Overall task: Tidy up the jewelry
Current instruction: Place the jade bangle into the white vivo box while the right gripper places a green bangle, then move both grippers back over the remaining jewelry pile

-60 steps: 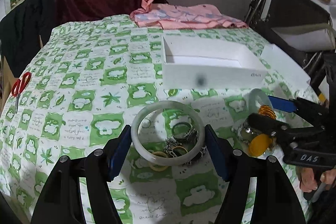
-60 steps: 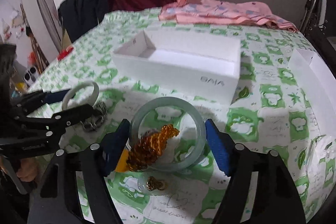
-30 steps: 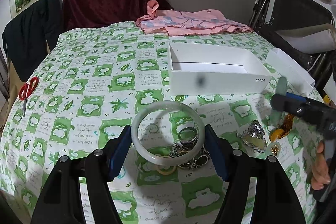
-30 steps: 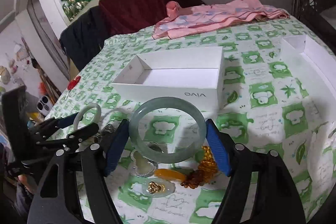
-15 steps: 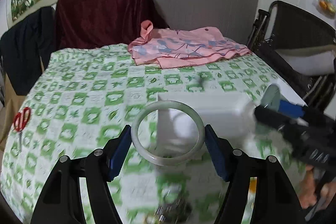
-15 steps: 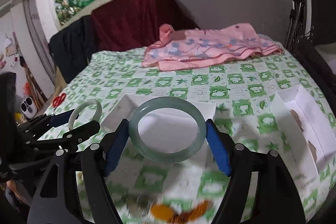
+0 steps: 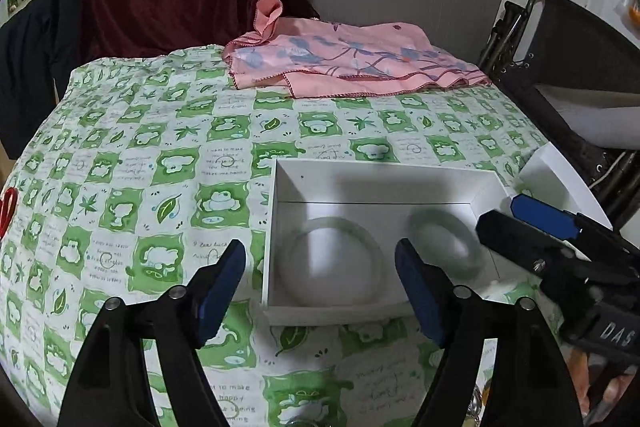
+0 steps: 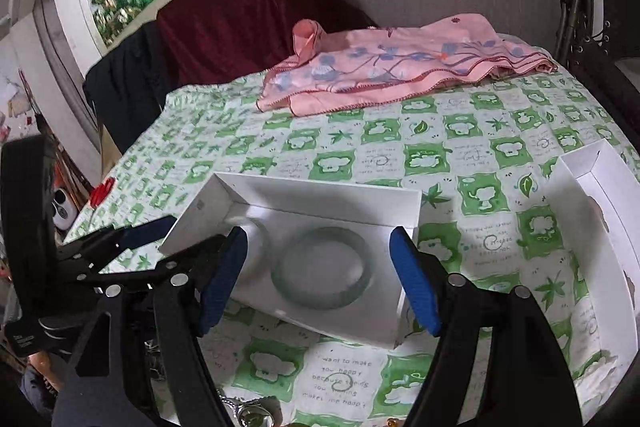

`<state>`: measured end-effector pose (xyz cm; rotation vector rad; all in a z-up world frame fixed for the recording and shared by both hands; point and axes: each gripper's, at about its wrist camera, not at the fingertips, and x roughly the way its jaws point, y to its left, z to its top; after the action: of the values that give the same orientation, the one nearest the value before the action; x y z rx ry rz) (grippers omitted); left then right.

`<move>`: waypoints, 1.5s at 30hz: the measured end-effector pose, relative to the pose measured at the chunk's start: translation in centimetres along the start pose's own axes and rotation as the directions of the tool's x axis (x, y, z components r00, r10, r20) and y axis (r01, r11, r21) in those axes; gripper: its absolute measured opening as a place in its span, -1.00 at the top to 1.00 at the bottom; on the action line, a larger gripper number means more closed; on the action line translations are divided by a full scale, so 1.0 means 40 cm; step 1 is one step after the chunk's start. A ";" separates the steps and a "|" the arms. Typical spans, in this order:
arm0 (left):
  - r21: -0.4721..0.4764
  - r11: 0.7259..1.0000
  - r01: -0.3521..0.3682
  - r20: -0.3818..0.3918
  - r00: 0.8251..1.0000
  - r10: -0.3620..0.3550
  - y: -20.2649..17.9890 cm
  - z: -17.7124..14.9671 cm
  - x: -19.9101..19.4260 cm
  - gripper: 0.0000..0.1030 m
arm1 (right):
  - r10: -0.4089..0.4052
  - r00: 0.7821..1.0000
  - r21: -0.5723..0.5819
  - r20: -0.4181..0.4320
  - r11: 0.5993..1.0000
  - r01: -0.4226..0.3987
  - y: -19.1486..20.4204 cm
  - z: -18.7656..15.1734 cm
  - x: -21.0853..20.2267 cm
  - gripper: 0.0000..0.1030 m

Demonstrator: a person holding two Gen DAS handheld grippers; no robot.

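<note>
A white open box (image 7: 280,311) sits on the green checked tablecloth. A pale white bangle (image 7: 295,259) lies flat in its left half and a grey-green bangle (image 7: 468,239) in its right half. In the right wrist view the box (image 8: 408,203) holds the grey-green bangle (image 8: 362,291) and part of the white bangle (image 8: 262,239). My left gripper (image 7: 320,287) is open and empty above the box's near edge. My right gripper (image 8: 316,279) is open and empty over the box; it also shows in the left wrist view (image 7: 532,227).
A pink cloth (image 7: 352,67) lies at the table's far side. A second white box lid (image 8: 612,227) stands at the right. Red scissors (image 8: 102,189) lie at the left edge. Loose jewelry (image 8: 248,413) shows at the near edge. A black chair (image 7: 572,43) stands right.
Both grippers carried their bangles from the jewelry pile to the box, opened and let them go. Both bangles now lie in the box and the jaws are empty.
</note>
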<state>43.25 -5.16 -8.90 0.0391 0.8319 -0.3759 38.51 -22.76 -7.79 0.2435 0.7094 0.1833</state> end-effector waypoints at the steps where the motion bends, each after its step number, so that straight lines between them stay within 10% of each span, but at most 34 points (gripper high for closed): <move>1: -0.002 1.000 0.004 0.001 1.000 -0.004 0.002 -0.002 -0.002 -0.52 | 0.003 1.000 0.009 0.006 1.000 -0.003 -0.006 -0.001 -0.008 -0.36; 19: -0.041 0.995 0.096 -0.010 0.995 -0.097 0.010 -0.044 -0.036 -0.56 | 0.110 0.993 0.065 -0.048 0.992 -0.106 -0.026 -0.030 0.018 -0.61; 29: -0.079 0.994 -0.076 -0.008 0.997 0.076 0.085 -0.112 -0.101 -0.71 | 0.094 0.995 0.062 0.021 0.994 -0.095 -0.026 -0.040 -0.055 -0.65; 45: -0.043 0.990 -0.137 -0.105 0.986 0.132 0.116 -0.260 -0.144 -0.89 | 0.017 0.999 0.016 -0.034 1.000 -0.016 -0.018 -0.230 -0.160 -0.86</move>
<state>33.90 2.84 -12.24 0.0683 0.9335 -0.2273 27.69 -23.59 -10.77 0.2615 0.7433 0.1984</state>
